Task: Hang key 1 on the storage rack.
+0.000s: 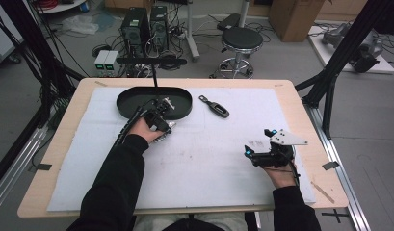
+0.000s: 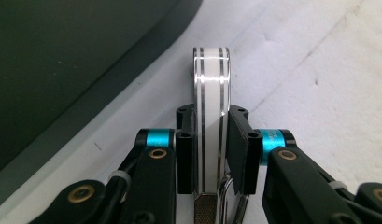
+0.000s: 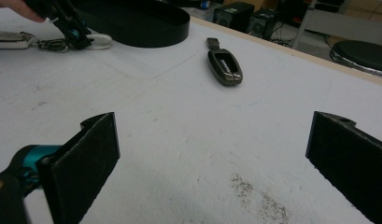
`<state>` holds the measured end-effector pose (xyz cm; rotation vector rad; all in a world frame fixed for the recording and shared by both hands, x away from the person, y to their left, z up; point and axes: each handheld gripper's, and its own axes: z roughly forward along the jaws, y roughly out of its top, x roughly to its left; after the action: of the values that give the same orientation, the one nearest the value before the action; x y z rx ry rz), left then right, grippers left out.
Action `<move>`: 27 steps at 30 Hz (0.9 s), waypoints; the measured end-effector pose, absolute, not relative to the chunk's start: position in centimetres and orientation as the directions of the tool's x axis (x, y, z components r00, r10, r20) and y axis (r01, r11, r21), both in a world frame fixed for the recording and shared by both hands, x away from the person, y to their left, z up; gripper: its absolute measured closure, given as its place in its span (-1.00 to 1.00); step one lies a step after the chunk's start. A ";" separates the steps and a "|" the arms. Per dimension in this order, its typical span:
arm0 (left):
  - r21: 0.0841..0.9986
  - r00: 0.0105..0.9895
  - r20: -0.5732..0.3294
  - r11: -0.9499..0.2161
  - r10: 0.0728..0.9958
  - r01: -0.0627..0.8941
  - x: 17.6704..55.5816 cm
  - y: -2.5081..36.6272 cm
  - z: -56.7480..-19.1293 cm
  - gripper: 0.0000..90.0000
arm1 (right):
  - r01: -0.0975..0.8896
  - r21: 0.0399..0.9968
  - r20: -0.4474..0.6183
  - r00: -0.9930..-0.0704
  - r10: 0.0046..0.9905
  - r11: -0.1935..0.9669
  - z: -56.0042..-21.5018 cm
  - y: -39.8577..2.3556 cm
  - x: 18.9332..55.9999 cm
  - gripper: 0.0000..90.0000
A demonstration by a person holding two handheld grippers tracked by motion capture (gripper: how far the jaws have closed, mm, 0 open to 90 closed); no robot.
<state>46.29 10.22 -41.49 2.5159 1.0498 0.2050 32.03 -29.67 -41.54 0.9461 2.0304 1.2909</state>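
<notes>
Beside tray rim (image 2: 132, 100) — left gripper (image 2: 212, 154) clamped on white ring (image 2: 211, 84) | right gripper (image 3: 212, 154) apart (open mat (image 3: 188, 140) ahead)

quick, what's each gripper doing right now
left gripper: closed on the white key tag
right gripper: open, holding nothing

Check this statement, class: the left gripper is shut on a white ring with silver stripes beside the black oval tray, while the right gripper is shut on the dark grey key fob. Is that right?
One part is wrong. The right gripper is open and holds nothing; the right gripper view shows the dark grey key fob lying apart on the white mat. The left gripper is indeed shut on the white ring with silver stripes beside the black oval tray.
</notes>
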 end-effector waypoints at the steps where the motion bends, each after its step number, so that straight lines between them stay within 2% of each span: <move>1: 0.415 0.710 -0.021 -0.640 0.704 0.647 46.2 10.2 -41.5 0.66 | 0.267 0.918 -0.078 -0.601 0.796 0.292 -41.5 -29.7 32.0 -0.96; 9: 0.412 0.725 -0.024 -0.654 0.688 0.634 46.2 10.5 -41.3 0.66 | 0.268 0.917 -0.077 -0.608 0.790 0.296 -41.6 -29.5 32.1 -0.96; 18: 0.476 0.687 -0.110 -0.569 0.718 0.671 46.2 12.1 -39.1 0.66 | 0.258 0.921 -0.077 -0.614 0.786 0.292 -41.5 -29.6 32.1 -0.96; 27: 0.569 0.691 -0.160 -0.506 0.705 0.649 45.0 13.8 -35.9 0.65 | 0.272 0.920 -0.057 -0.622 0.781 0.284 -41.7 -29.4 32.2 -0.96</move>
<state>44.97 13.84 -35.91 2.2919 1.0328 0.1216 32.23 -29.44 -41.65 0.9401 2.0506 1.3188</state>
